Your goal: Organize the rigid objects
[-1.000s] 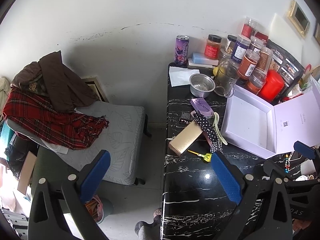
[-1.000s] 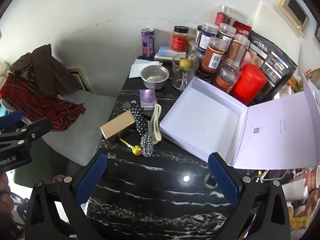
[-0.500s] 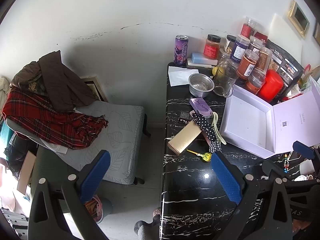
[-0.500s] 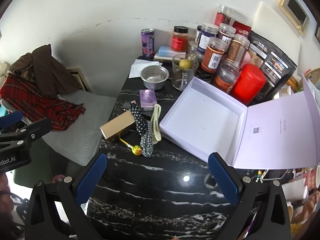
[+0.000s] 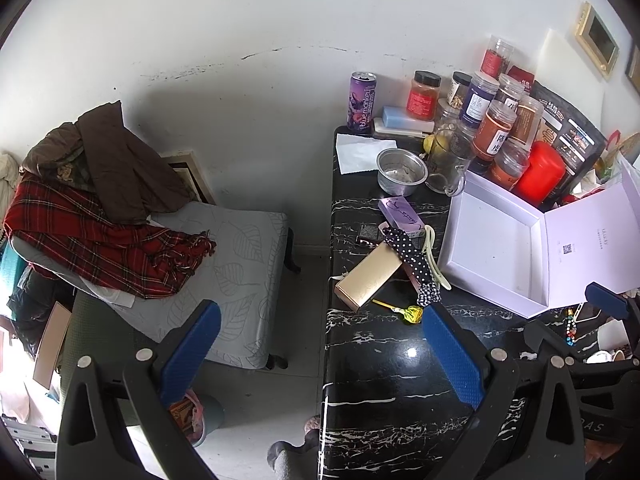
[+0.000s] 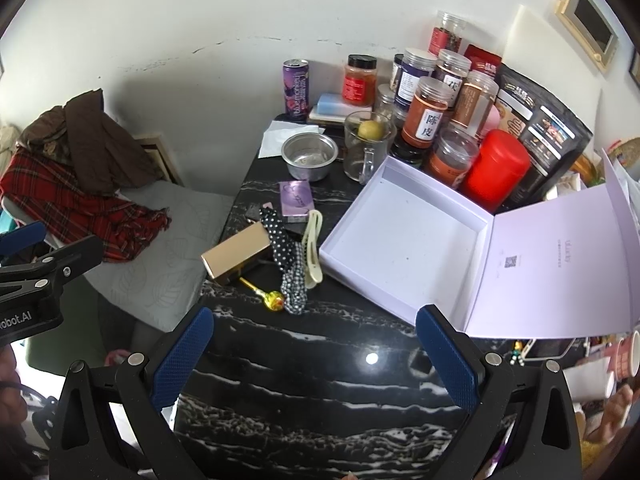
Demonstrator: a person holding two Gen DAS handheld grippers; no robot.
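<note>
Nearest the right wrist camera, the right tongs (image 6: 314, 354) stand wide apart with nothing between them, poised over the bare near part of the black marbled desk (image 6: 320, 392). The left tongs (image 5: 320, 354) are likewise spread and empty; one blue pad hangs over the floor beside the desk, the other over the desk's near edge.

Just beyond lies the clutter: a yellow lollipop (image 6: 274, 300) nearest, then a gold box (image 6: 236, 255) lying tilted at the desk's left edge, a polka-dot fabric band (image 6: 286, 254) draped beside it, and a cream hair clip (image 6: 312, 246) touching the band. Farther on sits a purple box (image 6: 296, 198). To the right, the open white box (image 6: 404, 240) rests empty, its lid (image 6: 560, 264) folded back.

Behind these stand a steel bowl (image 6: 310, 154), a glass mug (image 6: 366, 144) with a yellow fruit inside, then jars, a red canister (image 6: 496, 168) and a purple can (image 6: 297, 90) against the wall.

The left wrist view alone shows the whole chair (image 5: 224, 256) beside the desk, heaped with a red plaid blanket (image 5: 92, 240). The right wrist view shows the left tongs' body at its left margin.
</note>
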